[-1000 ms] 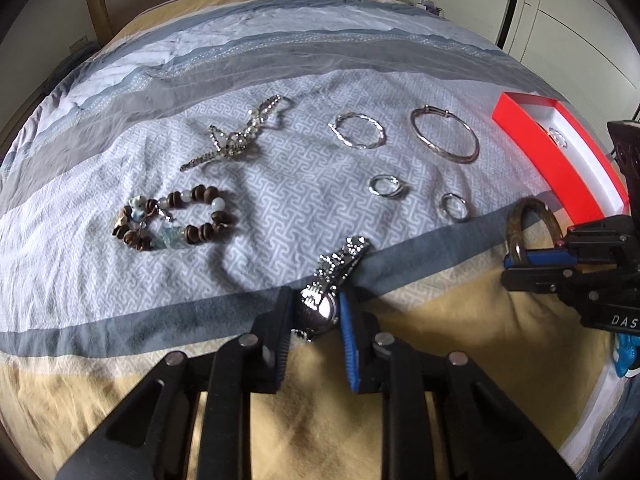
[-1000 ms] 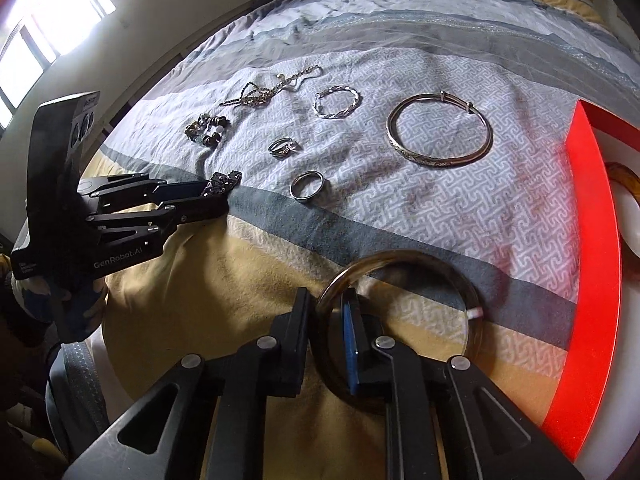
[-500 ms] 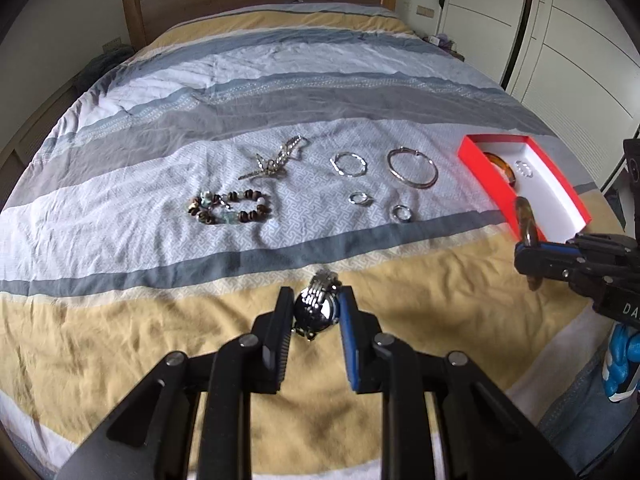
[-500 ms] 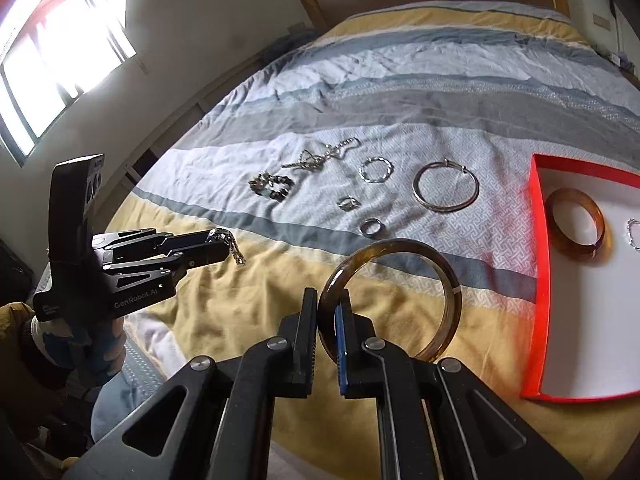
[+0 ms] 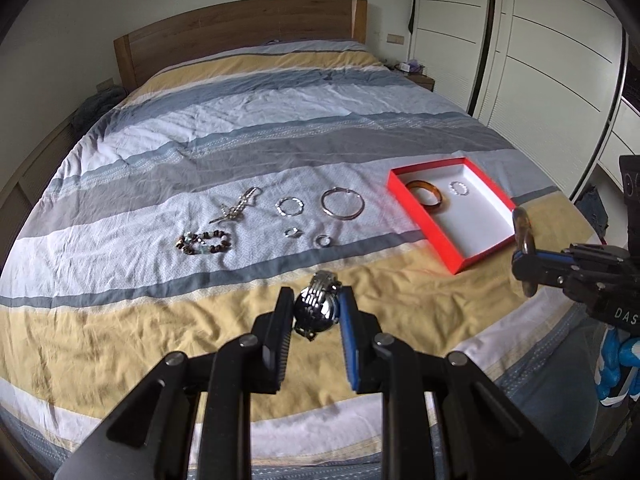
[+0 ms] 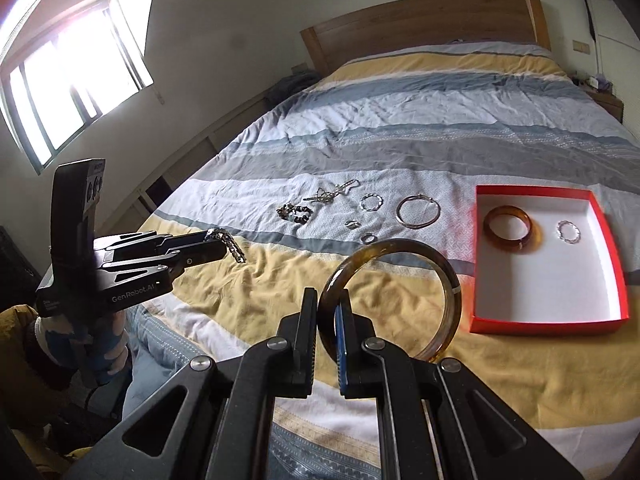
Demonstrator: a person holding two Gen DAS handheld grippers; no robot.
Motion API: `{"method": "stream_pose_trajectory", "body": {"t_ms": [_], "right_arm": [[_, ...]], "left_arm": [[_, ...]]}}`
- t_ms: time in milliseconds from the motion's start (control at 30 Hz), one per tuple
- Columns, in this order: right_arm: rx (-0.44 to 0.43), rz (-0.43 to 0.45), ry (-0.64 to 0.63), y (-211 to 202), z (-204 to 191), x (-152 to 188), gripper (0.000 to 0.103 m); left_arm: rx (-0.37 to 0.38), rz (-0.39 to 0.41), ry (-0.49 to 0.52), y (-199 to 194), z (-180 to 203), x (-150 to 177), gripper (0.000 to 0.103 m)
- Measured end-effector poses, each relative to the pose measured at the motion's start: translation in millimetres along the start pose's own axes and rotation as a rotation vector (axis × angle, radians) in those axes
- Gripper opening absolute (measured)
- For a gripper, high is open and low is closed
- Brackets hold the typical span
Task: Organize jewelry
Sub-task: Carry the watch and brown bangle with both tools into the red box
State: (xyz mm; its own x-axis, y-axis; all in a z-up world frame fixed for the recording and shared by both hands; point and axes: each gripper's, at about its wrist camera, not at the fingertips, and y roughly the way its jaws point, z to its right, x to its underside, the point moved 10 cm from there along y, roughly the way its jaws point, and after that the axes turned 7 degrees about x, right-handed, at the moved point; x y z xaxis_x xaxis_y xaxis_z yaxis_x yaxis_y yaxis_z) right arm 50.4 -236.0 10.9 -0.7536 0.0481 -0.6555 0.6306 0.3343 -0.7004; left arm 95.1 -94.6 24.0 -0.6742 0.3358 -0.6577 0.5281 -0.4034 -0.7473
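In the left wrist view the left gripper sits at lower centre, its jaws closed on a silver wristwatch whose metal band rises just above the fingertips. At the right edge of that frame the right gripper pinches a brown tortoiseshell bangle, seen edge-on there. In the right wrist view that bangle shows as a full ring at centre, clamped at its left rim between the closed jaws, held above the yellow stripe of the bedspread. The left gripper appears at the left of that frame with the watch band dangling from its tip.

A red box with a white floor lies at centre right of the left wrist view, on the bedspread. Inside it rest a thick amber bangle and a small silver bracelet, apart from each other.

Laid out mid-frame on the pale patterned stripe are a beaded bracelet, a silver chain, a twisted silver bracelet, a large silver bangle and two rings. A wooden headboard stands at upper centre
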Motion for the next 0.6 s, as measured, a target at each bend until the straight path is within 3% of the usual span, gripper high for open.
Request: {"method": "stream_pose_trajectory", "body": {"t_ms": [167, 367, 600], "right_arm": [[0.058, 0.016, 0.035, -24, 42, 5, 0.008], [0.144, 0.019, 0.061, -37, 108, -3, 0.008], [0.202, -0.027, 0.087, -5, 180, -20, 0.008]], "left_arm": [[0.055, 0.010, 0.038, 9, 46, -20, 0.021], [0.129, -0.016, 0.071, 48, 100, -43, 0.021], [0.173, -0.078, 0.119, 117, 148, -63, 0.021]]}}
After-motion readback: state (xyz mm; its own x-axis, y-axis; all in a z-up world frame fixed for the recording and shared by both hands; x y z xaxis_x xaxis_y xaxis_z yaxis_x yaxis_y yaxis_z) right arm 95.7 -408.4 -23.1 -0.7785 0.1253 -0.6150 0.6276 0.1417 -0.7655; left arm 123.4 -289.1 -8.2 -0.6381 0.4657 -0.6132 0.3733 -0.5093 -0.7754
